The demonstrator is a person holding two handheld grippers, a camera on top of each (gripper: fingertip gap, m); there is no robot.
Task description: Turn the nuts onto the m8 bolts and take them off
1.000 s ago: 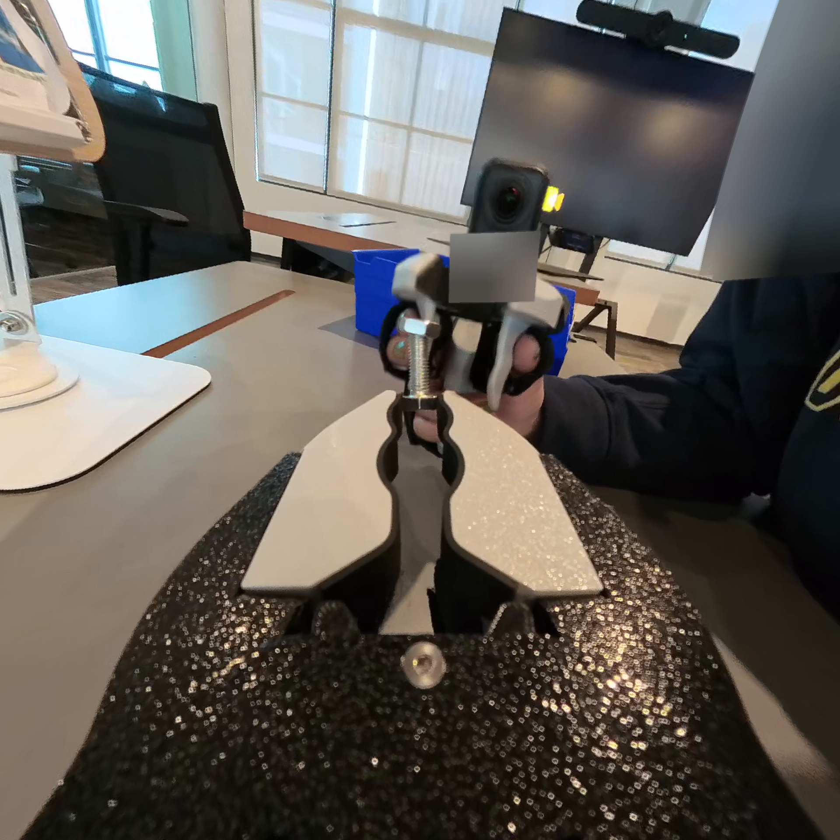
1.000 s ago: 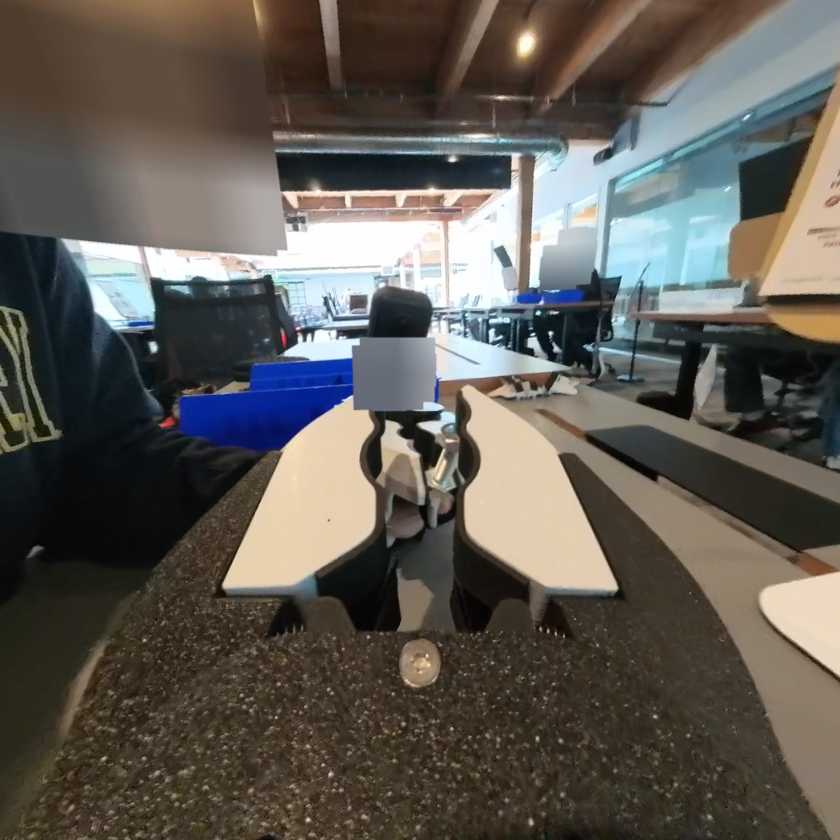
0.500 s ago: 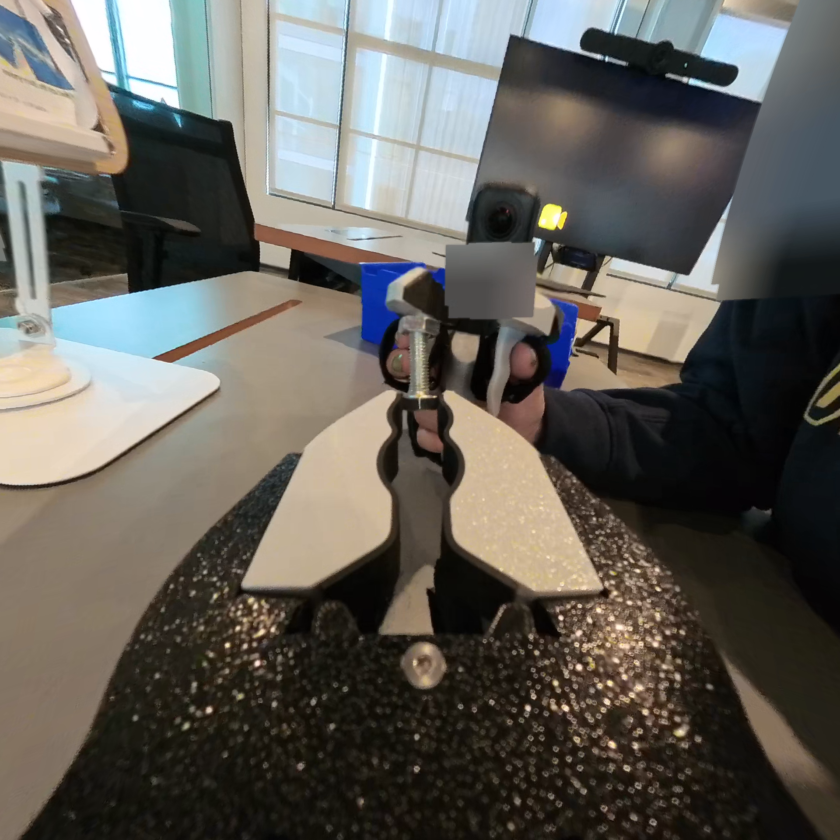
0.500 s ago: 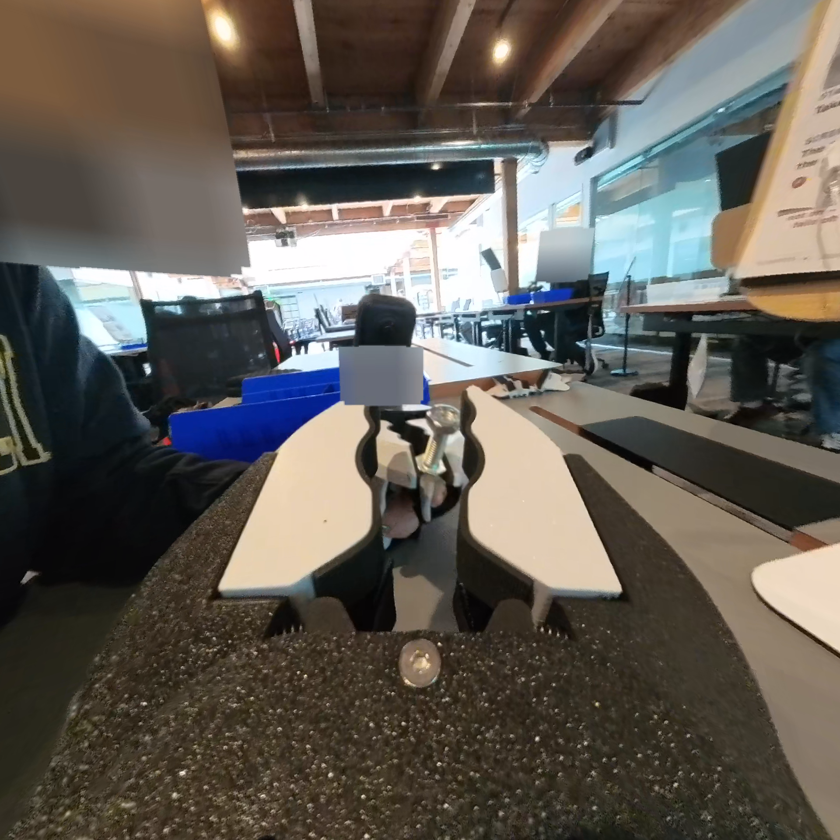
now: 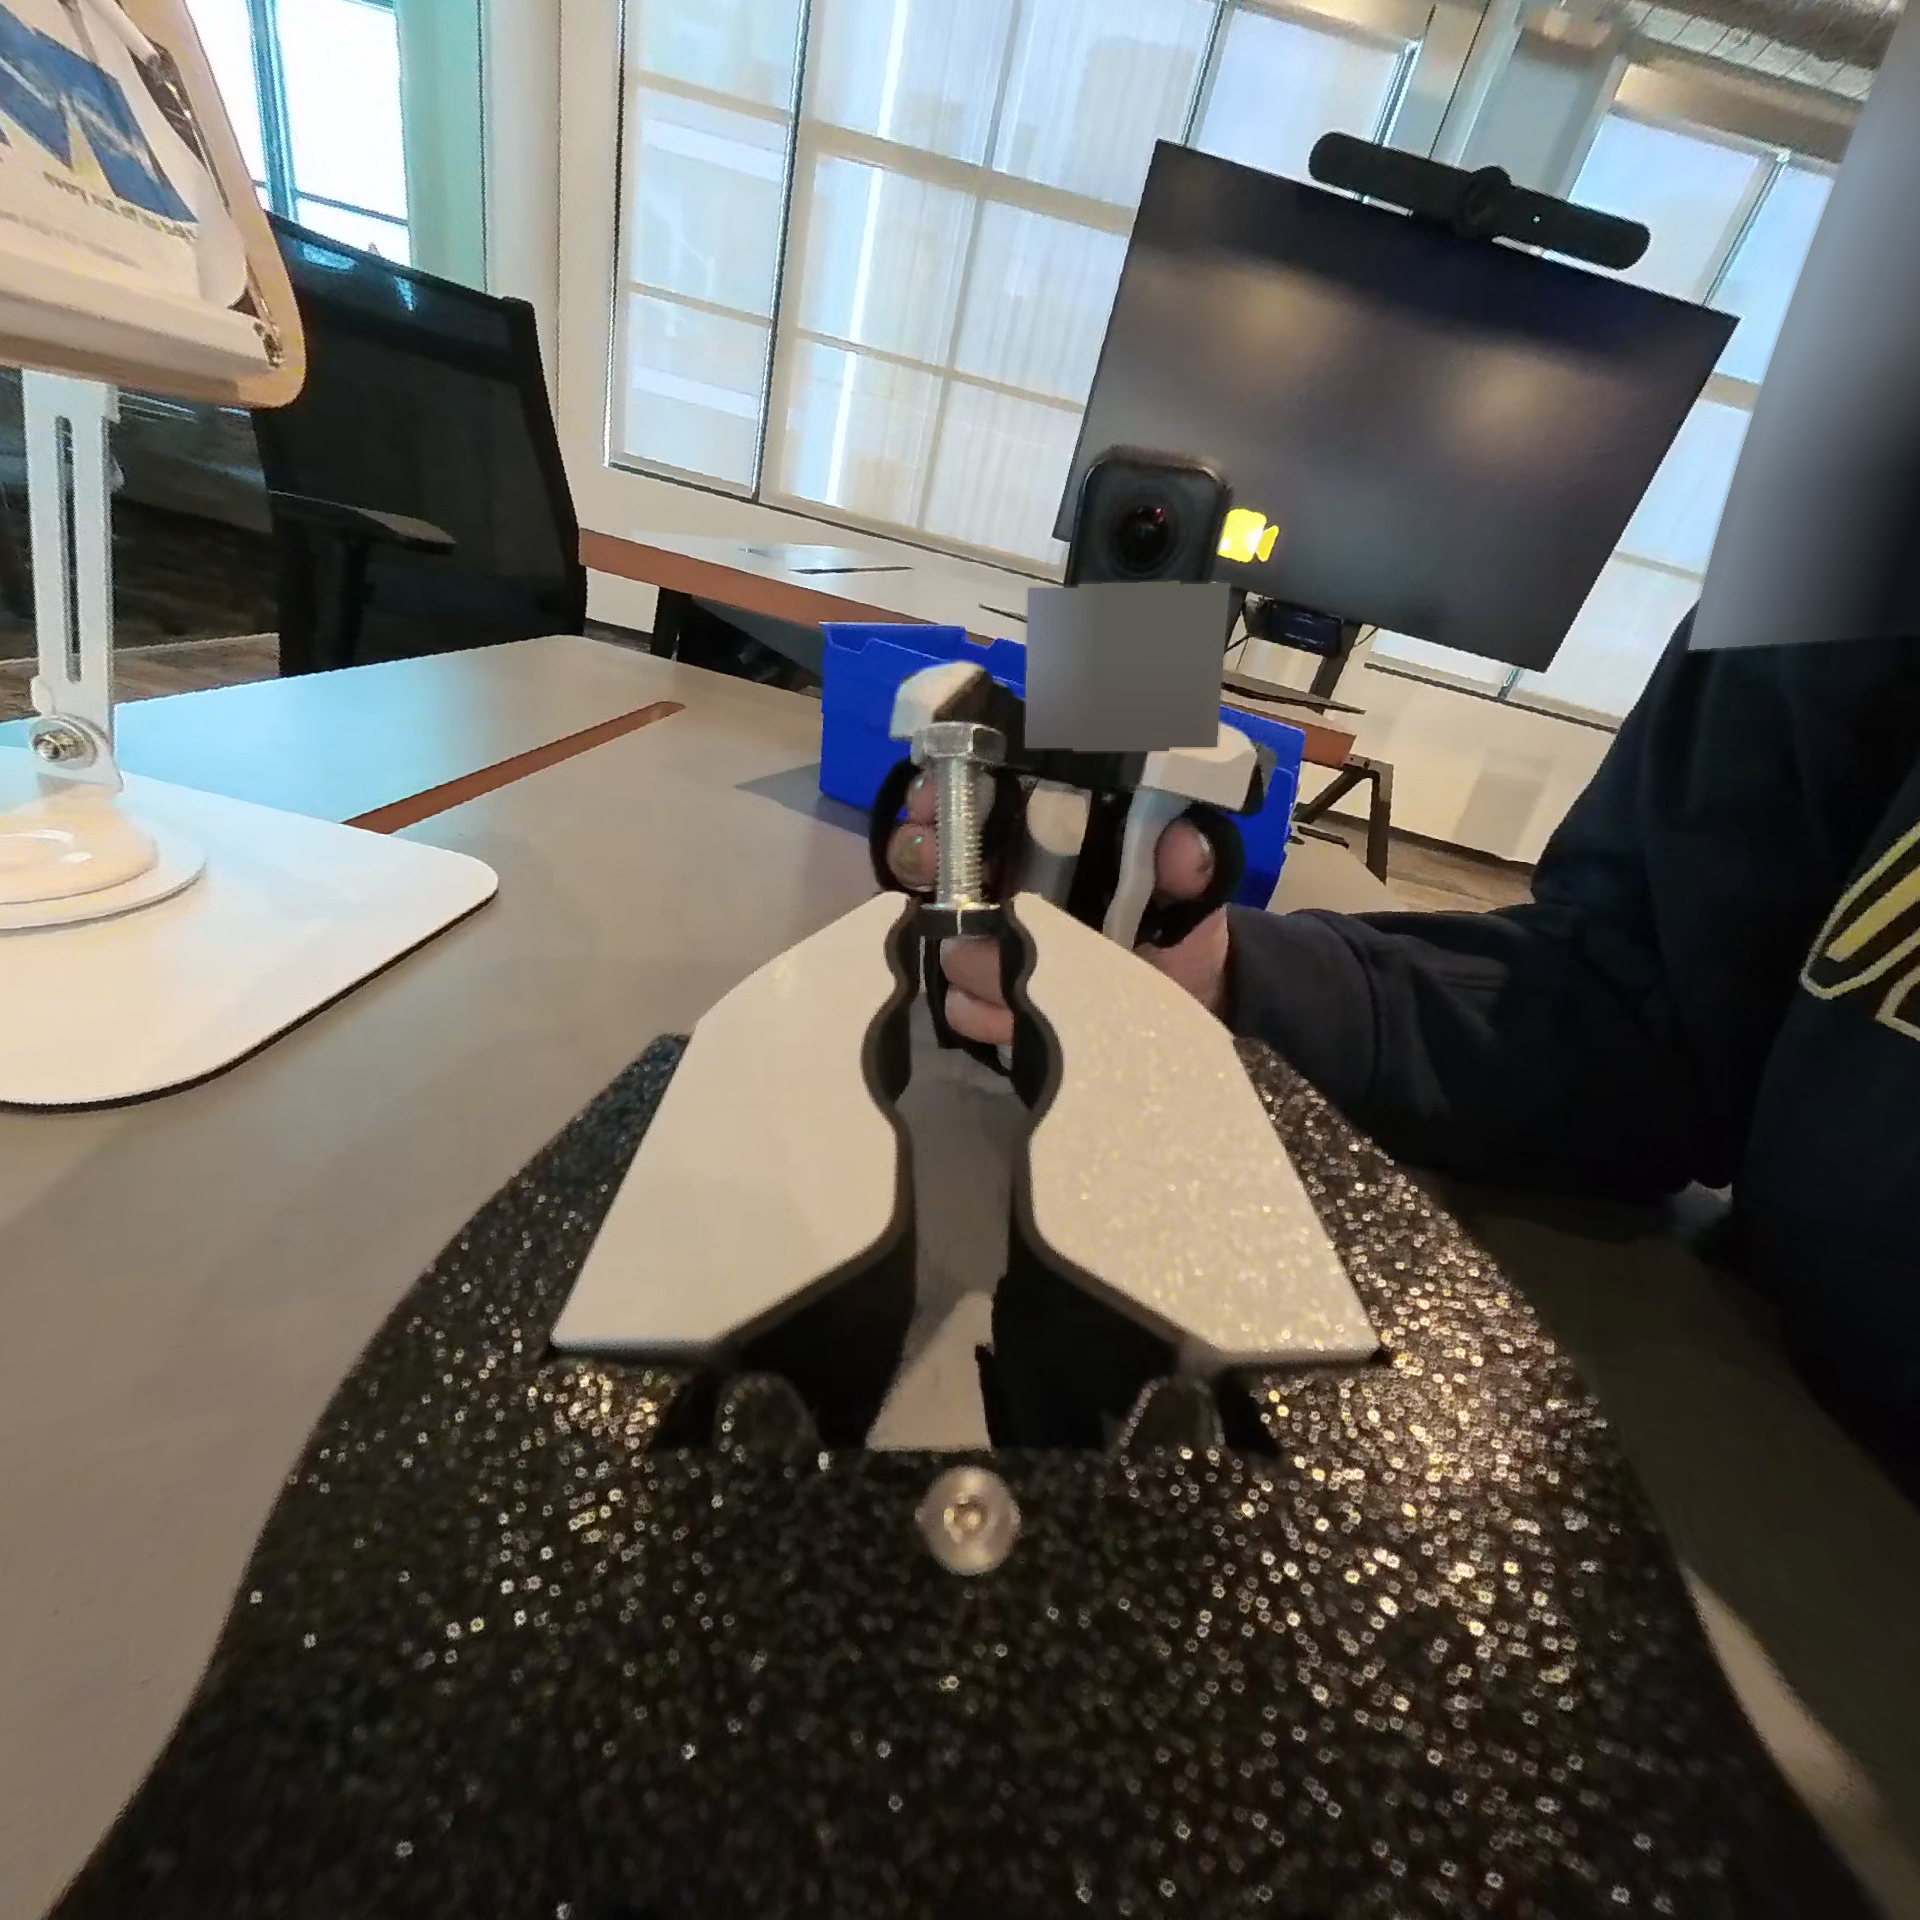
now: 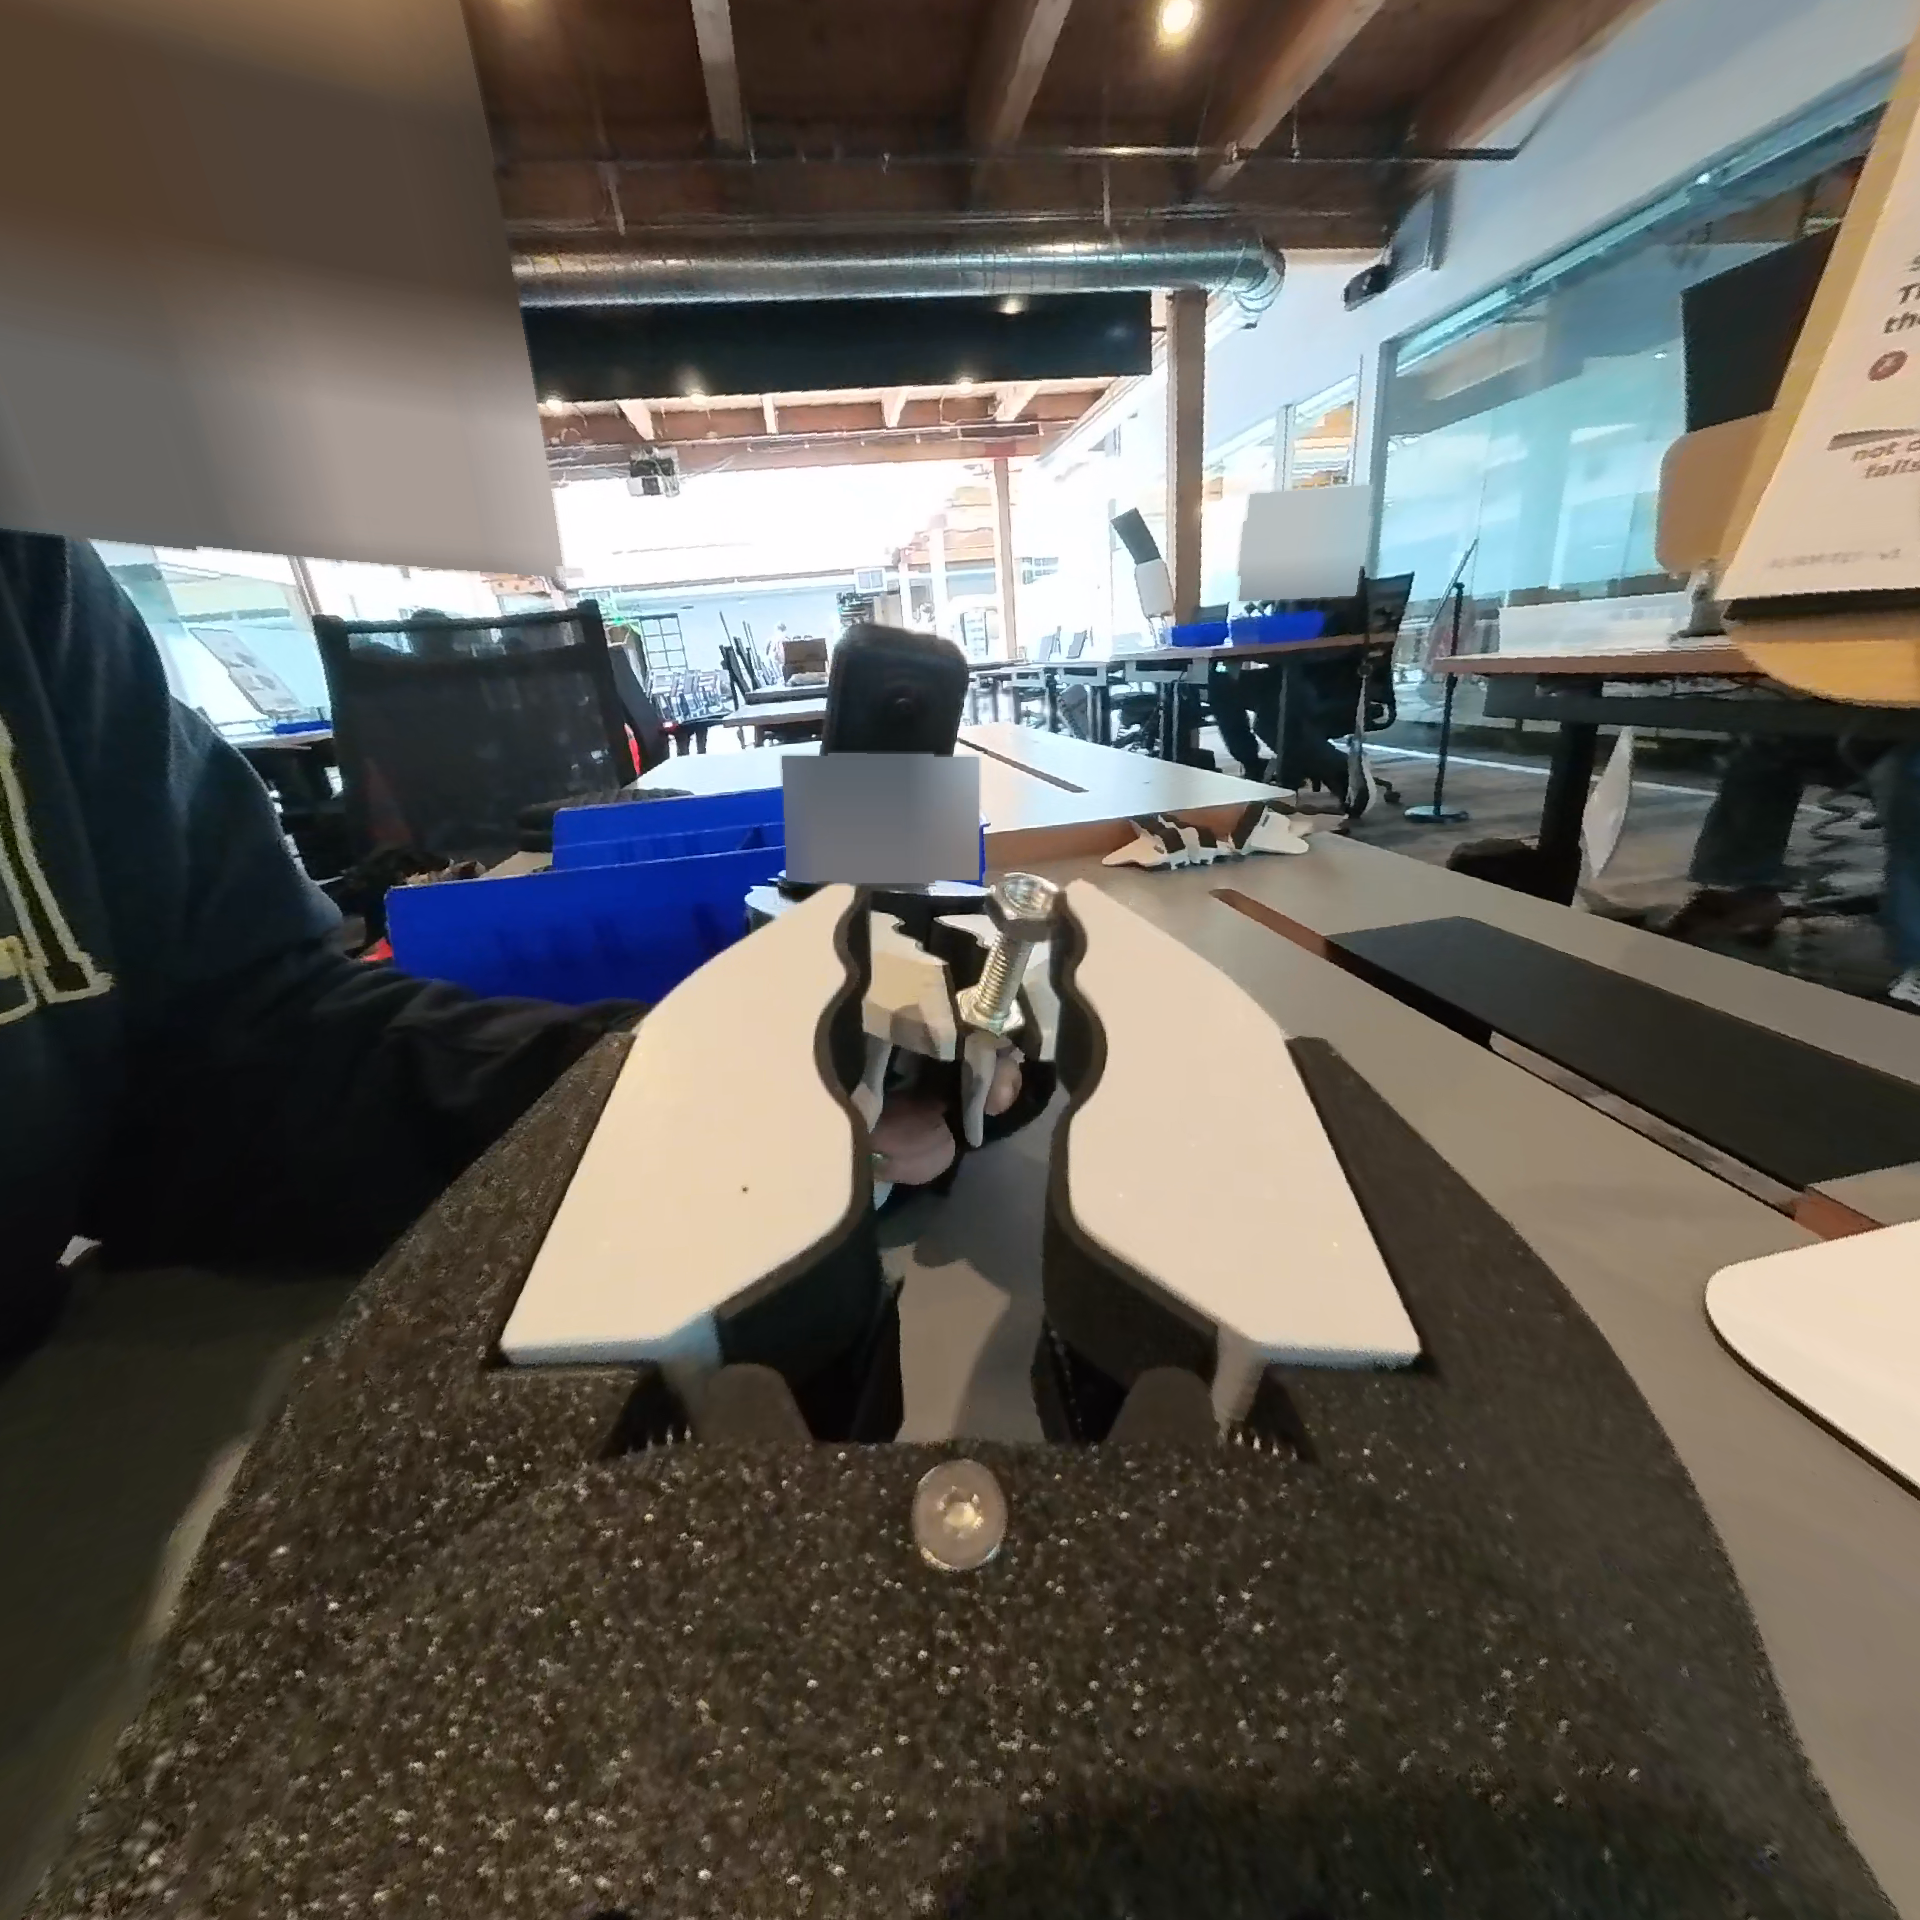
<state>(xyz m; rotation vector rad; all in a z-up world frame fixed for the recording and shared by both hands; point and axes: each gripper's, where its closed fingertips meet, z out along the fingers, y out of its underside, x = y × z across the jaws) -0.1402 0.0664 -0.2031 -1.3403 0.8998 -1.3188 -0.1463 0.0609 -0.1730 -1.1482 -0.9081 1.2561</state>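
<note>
Since 1 s ago: bolt (image 5: 961, 831) head sits higher btw the right hand-held gripper (image 6: 961, 904) tips in the right wrist view, shank leaning more. Left clamp unchanged.

Left hand-held gripper (image 5: 956, 925): closed on the hex nut (image 5: 958, 923), pads pressing on its sides. Bolt threaded into the nut, head up, most of the thread exposed. Assy held in air over the table (image 5: 623, 831), in front of the blue bin (image 5: 883, 717), on the person's side of it.

Right hand-held gripper: jaws apart, nothing gripped. Bolt head btw tips, just beside one finger (image 6: 1143, 997), clear gap to the other.

Handling (judgement):
- Steel, rigid, small, light for its size. Not fragile, firm squeeze OK.
- Plated, smooth, so prob. slippery on round parts. Thread gives poor purchase and rolls.
- Take hold on the hex flats: head w/ right, nut w/ left. Flats stop spin under torque.
- Only the nut is held, so the bolt can wobble. Centre the head btw pads before closing.
- Nut near thread end, so it may drop off if backed out.
</note>
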